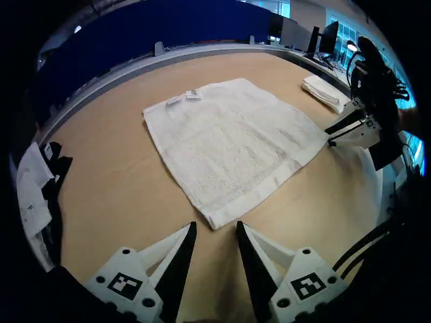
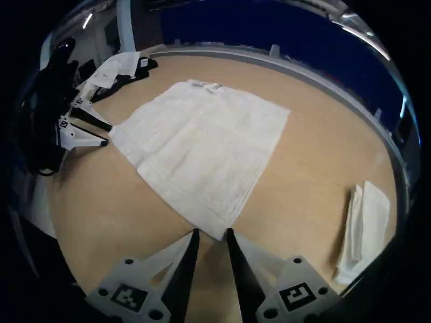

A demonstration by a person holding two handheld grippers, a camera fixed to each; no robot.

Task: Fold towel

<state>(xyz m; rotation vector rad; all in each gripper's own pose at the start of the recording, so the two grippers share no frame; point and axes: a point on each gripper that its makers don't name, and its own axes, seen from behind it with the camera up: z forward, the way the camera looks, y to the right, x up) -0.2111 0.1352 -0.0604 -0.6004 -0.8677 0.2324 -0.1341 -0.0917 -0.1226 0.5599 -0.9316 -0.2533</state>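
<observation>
A white towel (image 1: 231, 145) (image 2: 199, 145) lies spread flat on the wooden table (image 1: 108, 183) (image 2: 318, 156), with two small tags at its far edge. In the left gripper view, my left gripper (image 1: 215, 227) is open low over the table, and the towel's near corner sits just ahead of its fingertips. My right gripper (image 1: 333, 135) reaches the towel's right corner there. In the right gripper view, my right gripper (image 2: 211, 233) is open with another towel corner at the gap between its tips. The left gripper (image 2: 106, 134) points at the towel's left corner.
A folded white towel (image 1: 323, 91) (image 2: 366, 226) lies near the table edge. Black and white items (image 1: 37, 194) (image 2: 118, 70) are piled at the opposite end. A blue partition (image 1: 161, 27) (image 2: 269, 32) runs behind the table. Monitors (image 1: 328, 35) stand beyond.
</observation>
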